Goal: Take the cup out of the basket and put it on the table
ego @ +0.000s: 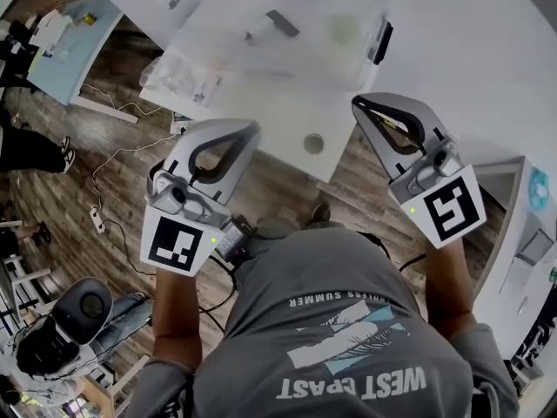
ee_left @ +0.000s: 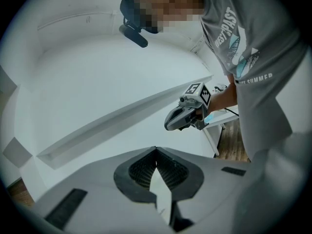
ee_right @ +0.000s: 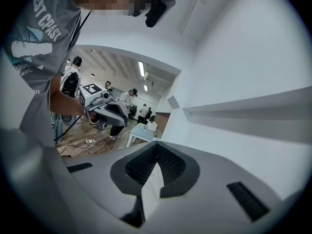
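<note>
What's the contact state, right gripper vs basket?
Apart. In the right gripper view the right gripper is shut on nothing, with only wall ahead; head view shows it short of the basket.

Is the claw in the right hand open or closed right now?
Shut. In the right gripper view, the jaws of the right gripper meet at their tips, with nothing held between them.
</note>
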Demonstrator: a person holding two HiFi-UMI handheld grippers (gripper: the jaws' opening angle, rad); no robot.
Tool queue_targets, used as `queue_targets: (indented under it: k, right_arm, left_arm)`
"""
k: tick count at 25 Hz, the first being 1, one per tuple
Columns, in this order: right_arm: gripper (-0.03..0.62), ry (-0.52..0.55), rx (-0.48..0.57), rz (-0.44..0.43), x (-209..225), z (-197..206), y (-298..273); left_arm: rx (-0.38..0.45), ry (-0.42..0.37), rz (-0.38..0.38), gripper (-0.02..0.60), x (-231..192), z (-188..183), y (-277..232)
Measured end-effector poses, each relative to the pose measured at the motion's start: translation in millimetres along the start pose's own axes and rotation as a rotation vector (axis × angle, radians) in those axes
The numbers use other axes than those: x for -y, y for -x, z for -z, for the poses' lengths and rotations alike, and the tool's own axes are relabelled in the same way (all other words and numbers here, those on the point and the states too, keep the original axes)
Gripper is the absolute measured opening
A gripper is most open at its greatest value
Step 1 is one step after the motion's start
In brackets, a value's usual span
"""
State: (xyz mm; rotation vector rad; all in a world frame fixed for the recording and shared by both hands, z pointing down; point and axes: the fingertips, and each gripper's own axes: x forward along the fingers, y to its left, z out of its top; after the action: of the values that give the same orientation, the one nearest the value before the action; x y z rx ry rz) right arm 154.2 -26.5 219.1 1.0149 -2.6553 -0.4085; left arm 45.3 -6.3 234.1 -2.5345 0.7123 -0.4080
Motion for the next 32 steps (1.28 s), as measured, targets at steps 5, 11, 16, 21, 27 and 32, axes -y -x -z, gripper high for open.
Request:
queue_targets:
  k: [5,11,16,21,27,32]
  right_arm:
    - [0.012,-0.023,0.001,0.002,22.7,11.3,-0.4]
    - [0.012,-0.008,-0.02,0.035,39.5,19.7,-18.1]
    - [0.012,0.01,-0.074,0.071,57.8,20.5,-40.7]
    - [0.012,0.048,-0.111,0.094,71.7,21.5,-76.7]
    - [0.012,0.069,-0.21,0.113,84.1,32.2,-119.2]
    - [0.012,0.089,-0.258,0.112,96.7,41.6,-147.2]
  left_arm:
    - [-0.012,-0.004,0.021,0.009,-2.5,-1.8,-23.8]
    - [0.018,-0.011,0.038,0.009,-24.2,12.6,-41.9]
    - [0.07,0.001,0.063,0.009,-54.1,27.8,-57.4]
    - [0.11,0.003,0.08,0.009,-88.1,48.5,-64.1]
    - [0.167,0.03,0.111,0.009,-117.2,74.1,-65.1]
    - [0.156,0.08,0.125,0.009,-127.6,96.7,-64.0]
